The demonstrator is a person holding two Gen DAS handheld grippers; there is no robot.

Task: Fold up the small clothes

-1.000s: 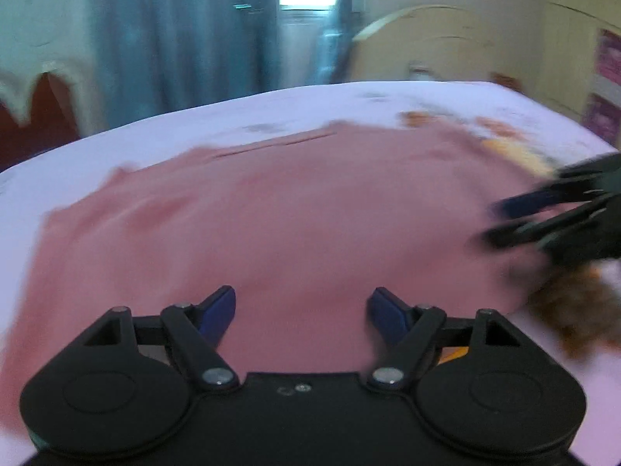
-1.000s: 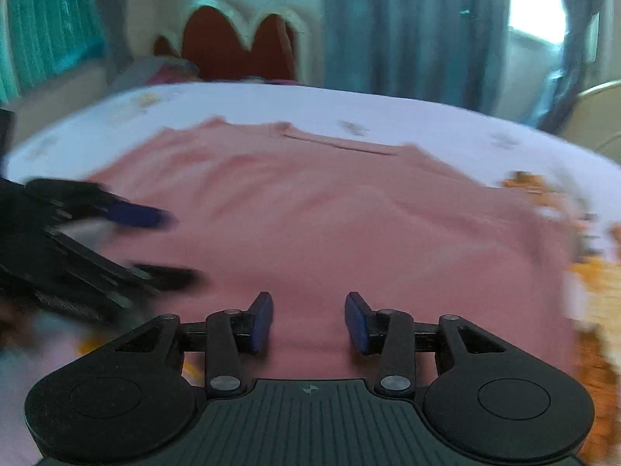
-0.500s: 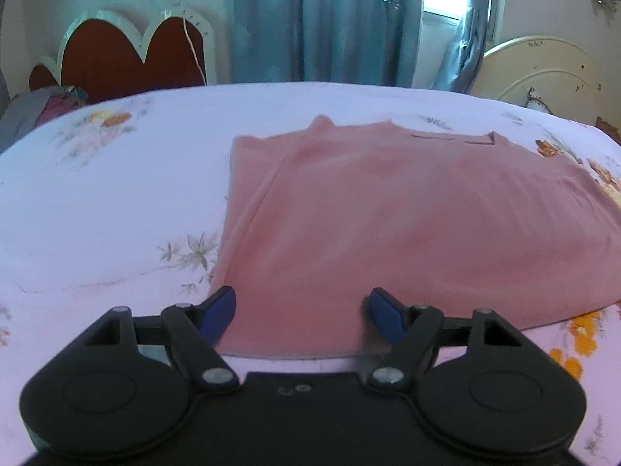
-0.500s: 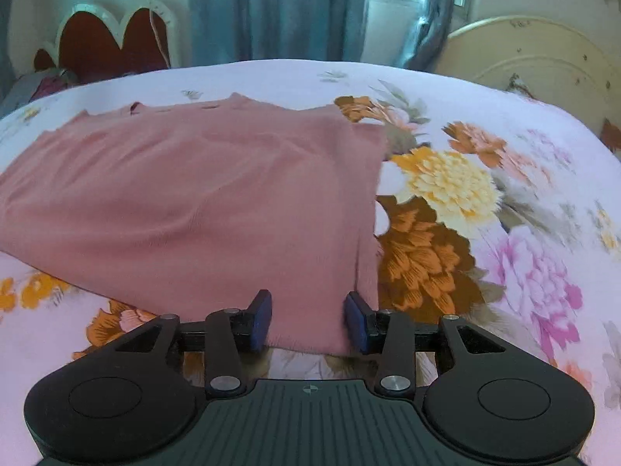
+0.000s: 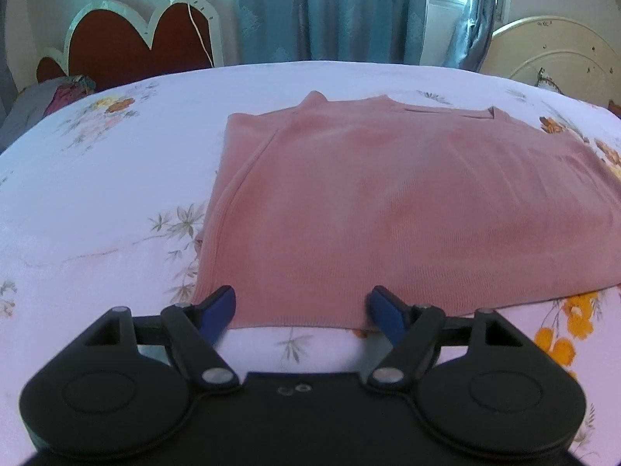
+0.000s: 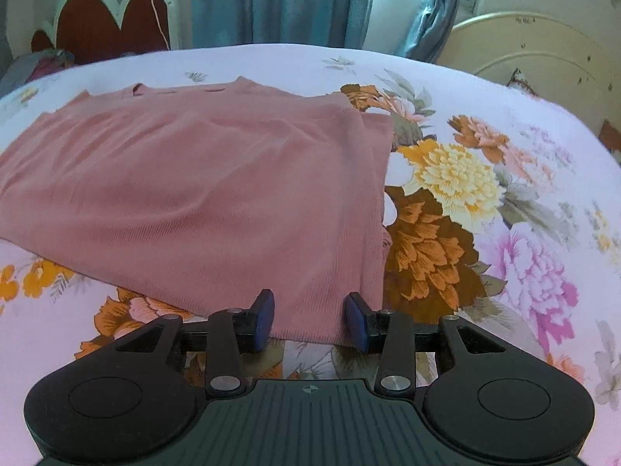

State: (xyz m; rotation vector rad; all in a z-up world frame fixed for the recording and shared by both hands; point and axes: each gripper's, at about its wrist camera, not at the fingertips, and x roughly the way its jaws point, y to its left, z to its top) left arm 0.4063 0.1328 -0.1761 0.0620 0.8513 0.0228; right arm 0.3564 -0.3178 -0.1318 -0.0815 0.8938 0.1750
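Observation:
A pink knit top (image 5: 388, 202) lies flat on the flowered bed sheet (image 5: 97, 194), its neckline at the far side and its hem near me. My left gripper (image 5: 302, 299) hovers open over the hem's near left corner, with the blue pads (image 5: 221, 306) apart and nothing pinched between them. In the right wrist view the same top (image 6: 217, 178) spreads to the left. Over its near right corner my right gripper (image 6: 309, 303) stands open at a narrower gap, and the hem edge shows between its fingers, lying loose on the sheet (image 6: 485, 116).
A red heart-shaped headboard (image 5: 128, 42) and blue curtains (image 5: 330, 11) stand behind the bed. Bundled clothes (image 5: 58, 93) lie at the far left. A cream arched bed end (image 6: 543, 46) rises at the far right.
A second ago both grippers were close together over the top's middle, each seeing the other. They have swung apart to opposite near corners, and neither sees the other now.

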